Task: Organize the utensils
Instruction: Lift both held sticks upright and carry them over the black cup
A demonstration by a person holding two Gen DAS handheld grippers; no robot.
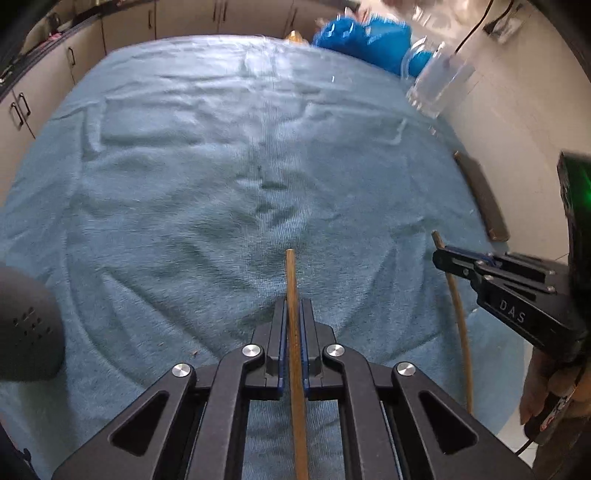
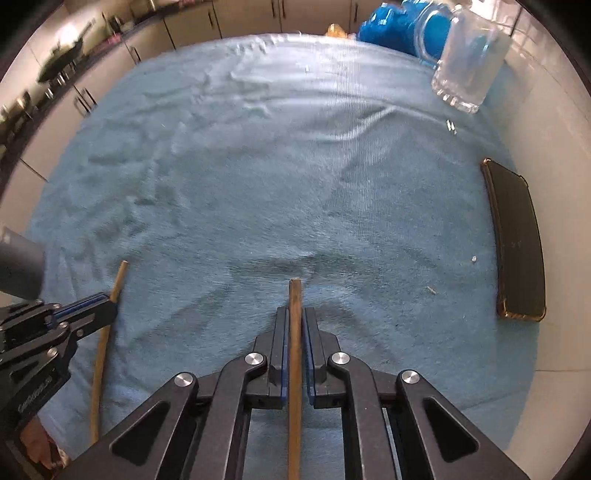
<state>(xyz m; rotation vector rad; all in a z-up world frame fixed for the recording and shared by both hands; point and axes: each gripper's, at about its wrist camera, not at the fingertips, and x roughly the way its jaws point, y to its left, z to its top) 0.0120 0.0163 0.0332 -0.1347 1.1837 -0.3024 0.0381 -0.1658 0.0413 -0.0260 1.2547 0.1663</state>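
Note:
Two thin wooden chopsticks are held above a blue towel [image 1: 184, 184]. My left gripper [image 1: 293, 306] is shut on one chopstick [image 1: 291, 280], whose tip pokes out past the pads. In the right wrist view my right gripper [image 2: 295, 314] is shut on the other chopstick [image 2: 294, 295] in the same way. Each view shows the other hand too: the right gripper [image 1: 441, 254] with its chopstick [image 1: 460, 332] at the right edge, the left gripper [image 2: 110, 304] with its chopstick [image 2: 103, 343] at the left edge. A clear glass mug [image 2: 469, 59] stands at the far right.
A dark flat case [image 2: 517, 240] lies along the towel's right edge by a white wall. Blue crumpled plastic [image 2: 399, 22] sits behind the glass mug [image 1: 439, 85]. Cabinets with dark handles [image 1: 22, 107] line the far left. A dark rounded object [image 1: 26, 321] is at the left edge.

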